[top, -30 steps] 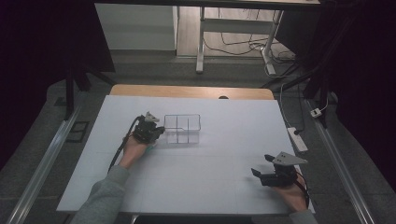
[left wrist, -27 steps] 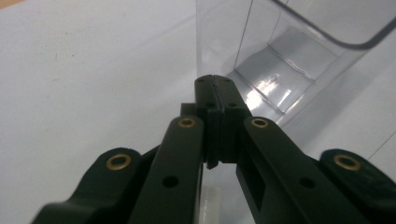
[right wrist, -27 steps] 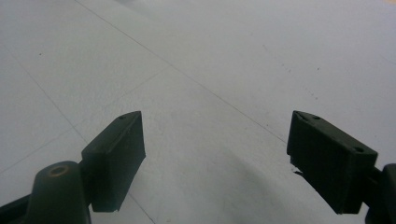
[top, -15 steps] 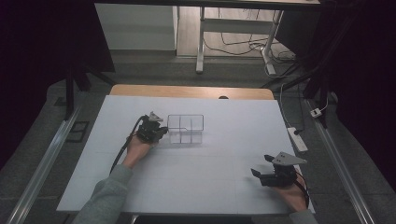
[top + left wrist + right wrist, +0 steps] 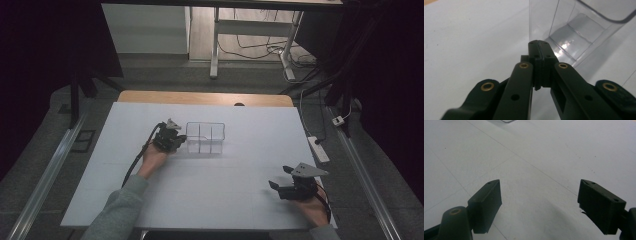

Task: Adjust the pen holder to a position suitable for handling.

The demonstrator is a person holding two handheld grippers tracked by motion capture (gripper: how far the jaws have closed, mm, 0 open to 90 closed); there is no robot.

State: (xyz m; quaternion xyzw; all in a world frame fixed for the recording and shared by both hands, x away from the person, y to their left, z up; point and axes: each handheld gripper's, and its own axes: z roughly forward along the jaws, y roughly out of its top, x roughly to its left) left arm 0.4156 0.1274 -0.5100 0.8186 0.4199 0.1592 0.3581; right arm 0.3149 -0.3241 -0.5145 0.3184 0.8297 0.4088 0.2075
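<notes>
Left gripper [image 5: 539,43], jaws pressed together on the clear plastic divided box [image 5: 205,137]'s wall: slide it slowly, level; right gripper [image 5: 539,205] gapes apart, idle

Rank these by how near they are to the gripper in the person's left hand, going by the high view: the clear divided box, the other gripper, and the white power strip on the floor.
From the left gripper:
1. Clear divided box, right beside it, at its tips.
2. Right gripper, across the table at the near right corner.
3. White power strip, on the floor past the table's right edge.
</notes>
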